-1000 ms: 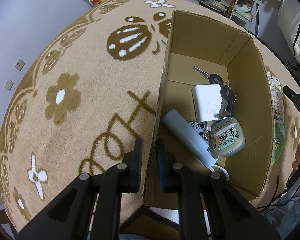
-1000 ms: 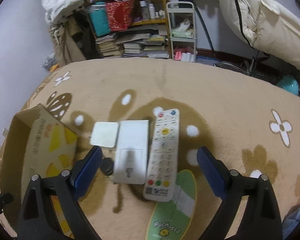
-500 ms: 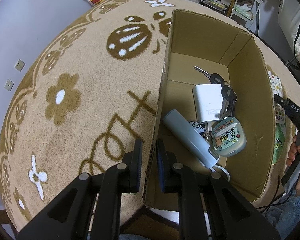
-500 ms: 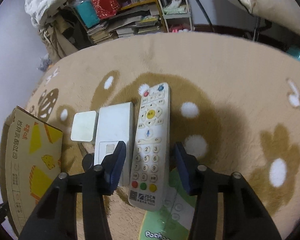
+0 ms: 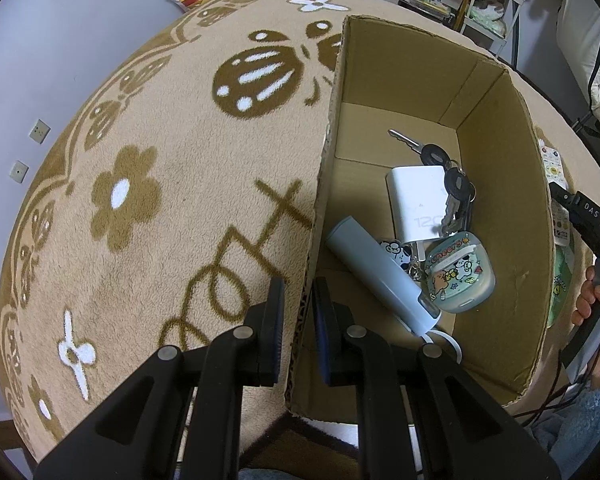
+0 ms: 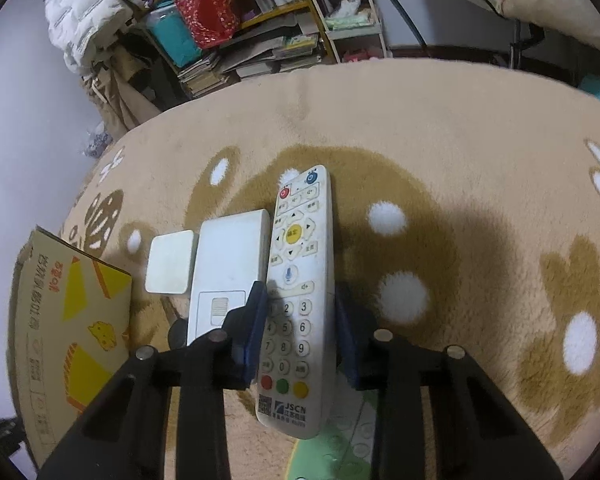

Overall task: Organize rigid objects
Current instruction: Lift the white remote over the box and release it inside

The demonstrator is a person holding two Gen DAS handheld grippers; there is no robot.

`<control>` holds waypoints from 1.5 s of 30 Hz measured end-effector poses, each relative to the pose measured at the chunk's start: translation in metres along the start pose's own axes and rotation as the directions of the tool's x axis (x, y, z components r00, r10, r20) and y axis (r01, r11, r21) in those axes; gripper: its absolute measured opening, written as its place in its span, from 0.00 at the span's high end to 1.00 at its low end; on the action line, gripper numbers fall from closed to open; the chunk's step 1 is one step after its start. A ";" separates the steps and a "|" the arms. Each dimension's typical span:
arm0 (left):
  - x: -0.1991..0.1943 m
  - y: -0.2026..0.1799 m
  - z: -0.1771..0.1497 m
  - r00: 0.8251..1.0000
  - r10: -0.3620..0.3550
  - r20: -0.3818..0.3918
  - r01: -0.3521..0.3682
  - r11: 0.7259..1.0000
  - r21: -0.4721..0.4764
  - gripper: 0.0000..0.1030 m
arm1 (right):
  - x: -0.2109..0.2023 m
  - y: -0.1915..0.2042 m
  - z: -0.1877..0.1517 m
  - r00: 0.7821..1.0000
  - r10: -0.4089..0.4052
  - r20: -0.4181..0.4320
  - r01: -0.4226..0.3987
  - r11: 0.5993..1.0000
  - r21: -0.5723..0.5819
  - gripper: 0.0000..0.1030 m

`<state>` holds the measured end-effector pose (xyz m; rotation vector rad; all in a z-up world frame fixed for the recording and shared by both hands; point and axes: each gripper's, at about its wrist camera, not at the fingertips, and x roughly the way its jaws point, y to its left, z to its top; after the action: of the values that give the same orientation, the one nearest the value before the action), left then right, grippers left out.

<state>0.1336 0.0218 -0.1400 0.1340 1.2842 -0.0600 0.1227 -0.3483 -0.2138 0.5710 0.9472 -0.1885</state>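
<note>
Remote control (image 6: 300,300) lies flat on the flower-patterned rug (image 6: 440,128), face up, between the two fingers of the right gripper (image 6: 300,332). Fingers are closed in on its long edges at the number-pad section; contact looks made on both sides, so I read it as gripped, not yet lifted.

Handling, by judgement: light, stiff plastic shell, smooth sides, likely a bit slippery under the pads. Not fragile, but rubber buttons sit proud, so squeeze on the side walls, not the face. The hold sits below the middle, nearer the bottom end, so the far end may droop on lift; a grip closer to the yellow centre key would balance better.

Orientation: long axis runs straight away from the camera, almost in line with the fingers. Power buttons at the far end, coloured keys and printed label at the near end.

Just beside it on the left, a white flat device (image 6: 228,268) lies parallel, edge touching or nearly so; a small white square box (image 6: 171,262) lies left of that. The left finger comes down between remote and flat device.

Left gripper (image 5: 298,332) pinches the near side wall of the cardboard box (image 5: 500,200), one finger outside, one inside. The box holds keys (image 5: 452,184), a white charger (image 5: 416,204), a blue cylinder (image 5: 376,272) and a cartoon case (image 5: 458,272).
</note>
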 end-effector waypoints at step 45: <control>-0.001 -0.001 0.000 1.000 0.005 -0.005 -0.005 1.000 -0.001 0.87 | -0.106 0.103 0.010 0.972 0.105 0.211 -0.076 0.988 -0.138 0.68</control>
<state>0.1335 0.0205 -0.1390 0.1364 1.2885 -0.0551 0.1091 -0.2777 -0.0846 0.4630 0.7136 -0.1043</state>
